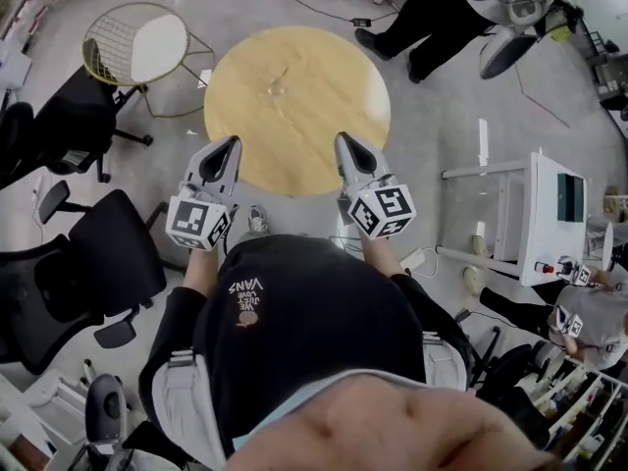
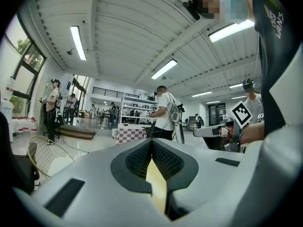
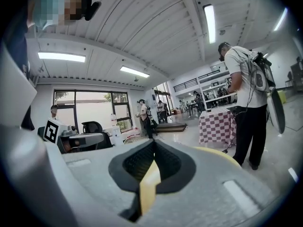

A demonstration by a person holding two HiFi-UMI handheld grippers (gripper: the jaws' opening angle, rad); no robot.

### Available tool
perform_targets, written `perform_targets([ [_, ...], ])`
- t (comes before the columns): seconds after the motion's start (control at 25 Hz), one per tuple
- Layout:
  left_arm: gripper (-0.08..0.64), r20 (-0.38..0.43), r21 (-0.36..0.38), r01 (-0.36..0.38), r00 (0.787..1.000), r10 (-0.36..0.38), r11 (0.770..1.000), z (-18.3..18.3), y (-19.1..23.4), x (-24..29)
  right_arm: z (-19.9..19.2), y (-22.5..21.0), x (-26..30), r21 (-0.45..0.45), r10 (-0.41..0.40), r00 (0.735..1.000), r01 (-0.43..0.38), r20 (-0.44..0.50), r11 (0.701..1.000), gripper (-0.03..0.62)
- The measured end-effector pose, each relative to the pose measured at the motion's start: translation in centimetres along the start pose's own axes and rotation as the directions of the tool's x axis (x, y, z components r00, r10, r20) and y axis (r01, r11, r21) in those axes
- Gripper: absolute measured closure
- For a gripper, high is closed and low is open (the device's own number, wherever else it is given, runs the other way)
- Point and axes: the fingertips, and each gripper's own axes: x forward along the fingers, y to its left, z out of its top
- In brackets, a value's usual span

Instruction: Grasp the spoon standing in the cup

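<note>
**Both grippers shut and empty at the near edge of the round table**

Grey floor [image 1: 461, 116] lies open on the table's far right side, crossed by thin cables. The round wooden table [image 1: 324, 77] fills the middle of the head view; its top is almost bare and its near edge lies just ahead of both grippers. Black office chairs [image 1: 98, 253] crowd the left side, and a wire chair with a white seat [image 1: 134, 42] stands close to the table's far left rim. To the right, well apart from the table, is a white stand [image 1: 540, 214]. A person in black [image 1: 432, 13] is just beyond the far right rim.

The left gripper [image 1: 233, 143] and right gripper [image 1: 341, 138] point at the table side by side, apart from each other. In each gripper view the jaw tips meet with nothing between them; only table wood shows through the slit below.

A small clear cup [image 1: 278, 86] sits near the table's middle, well ahead of both grippers. The spoon in it is too small to make out.
</note>
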Motion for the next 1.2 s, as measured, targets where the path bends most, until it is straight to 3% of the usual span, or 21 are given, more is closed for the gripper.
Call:
perform_targets([
  [0.56,0.561,-0.008,0.001,0.120,0.993,-0.120,0.993,0.0,8.0,2.2,-0.2,1.7,6.4,0.019,-0.126,0.992,0.126,0.014,0.992,0.595],
  [0.92,0.561,-0.014,-0.022,0.173,0.985,-0.173,0.985,-0.8,10.1,5.4,-0.6,-0.1,7.4,0.041,-0.213,0.977,0.213,0.002,0.976,0.595],
  [1.2,0.561,-0.017,-0.022,0.166,0.986,-0.166,0.986,-0.8,9.6,8.0,0.0,-2.4,8.2,0.037,-0.196,0.981,0.196,-0.004,0.980,0.595],
])
